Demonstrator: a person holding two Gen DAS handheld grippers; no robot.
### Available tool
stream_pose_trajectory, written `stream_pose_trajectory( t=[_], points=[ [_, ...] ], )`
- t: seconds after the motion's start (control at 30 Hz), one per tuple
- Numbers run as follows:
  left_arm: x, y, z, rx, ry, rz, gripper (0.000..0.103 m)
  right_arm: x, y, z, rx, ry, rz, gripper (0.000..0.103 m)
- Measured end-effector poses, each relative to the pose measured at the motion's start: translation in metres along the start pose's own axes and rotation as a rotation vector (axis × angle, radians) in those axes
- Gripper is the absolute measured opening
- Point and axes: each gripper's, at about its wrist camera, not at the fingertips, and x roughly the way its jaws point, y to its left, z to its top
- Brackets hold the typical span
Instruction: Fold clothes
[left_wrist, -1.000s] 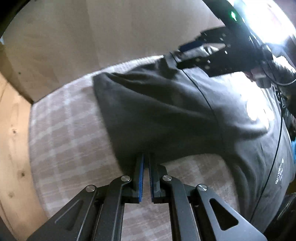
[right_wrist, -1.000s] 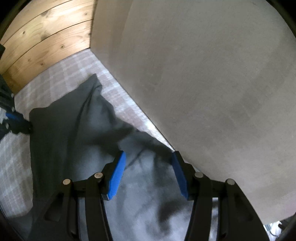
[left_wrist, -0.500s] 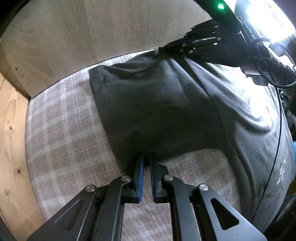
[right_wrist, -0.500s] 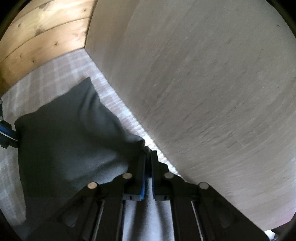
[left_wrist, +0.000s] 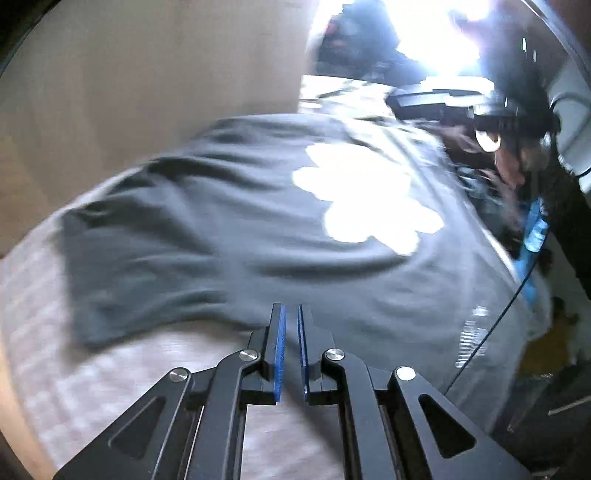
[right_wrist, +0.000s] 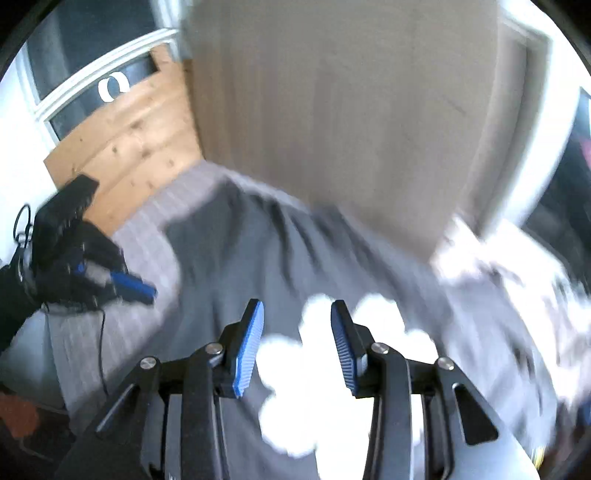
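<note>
While a dark grey shirt (left_wrist: 236, 236) lies spread on a checked bed cover (left_wrist: 110, 387), the left tool (left_wrist: 290, 350) has its blue pads nearly together with a narrow gap, gripping nothing visible, and the right tool (right_wrist: 297, 343) is wide apart above the cloth.

Left wrist view: white print at 4 o'clock on the shirt, too blurred to read; a thin black cable (left_wrist: 491, 332) crosses it. Right wrist view alone shows pine boards (right_wrist: 122, 147) at 10 o'clock, a window (right_wrist: 92, 74) beyond, and the left tool at 9 o'clock beside the shirt's edge.
</note>
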Motion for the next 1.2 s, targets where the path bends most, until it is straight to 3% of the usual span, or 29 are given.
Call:
stream_pose_trajectory(
  t=[0.1, 0.17, 0.33, 0.4, 0.43, 0.5, 0.6, 0.73, 0.9, 1.03, 1.1, 1.2],
  points=[
    [0.029, -0.036, -0.006, 0.008, 0.049, -0.044, 0.008, -0.029, -0.013, -0.079, 0.094, 0.088, -0.02, 0.037],
    [0.028, -0.061, -0.016, 0.008, 0.079, -0.062, 0.007, -0.041, -0.024, -0.129, 0.169, 0.12, -0.024, 0.037],
    [0.042, -0.091, -0.024, -0.007, 0.1, -0.049, 0.009, -0.071, -0.057, -0.232, 0.352, 0.122, -0.089, 0.037],
    [0.052, -0.087, -0.024, -0.035, 0.125, -0.01, 0.008, -0.073, -0.063, -0.254, 0.379, 0.134, -0.081, 0.037],
    [0.053, -0.083, -0.024, -0.052, 0.126, 0.017, 0.004, -0.071, -0.062, -0.261, 0.362, 0.16, -0.089, 0.037],
    [0.053, -0.076, -0.021, -0.095, 0.128, 0.076, 0.007, -0.07, -0.058, -0.277, 0.32, 0.24, -0.119, 0.037],
    [0.032, -0.077, -0.018, -0.137, 0.089, 0.126, 0.006, -0.1, -0.064, -0.294, 0.326, 0.208, -0.134, 0.037],
    [0.004, -0.12, -0.011, -0.131, 0.014, 0.126, 0.015, -0.123, -0.093, -0.297, 0.408, 0.093, -0.171, 0.037],
    [0.026, -0.238, -0.009, -0.03, 0.0, -0.03, 0.02, -0.121, -0.153, -0.261, 0.425, -0.014, -0.165, 0.037],
    [0.078, -0.344, -0.006, 0.064, 0.062, -0.172, 0.024, -0.086, -0.215, -0.218, 0.45, 0.018, -0.153, 0.037],
    [0.102, -0.391, -0.001, 0.12, 0.074, -0.173, 0.029, -0.071, -0.233, -0.203, 0.468, 0.051, -0.15, 0.038],
    [0.127, -0.427, 0.004, 0.146, 0.087, -0.155, 0.035, -0.056, -0.247, -0.189, 0.459, 0.078, -0.124, 0.037]
  ],
)
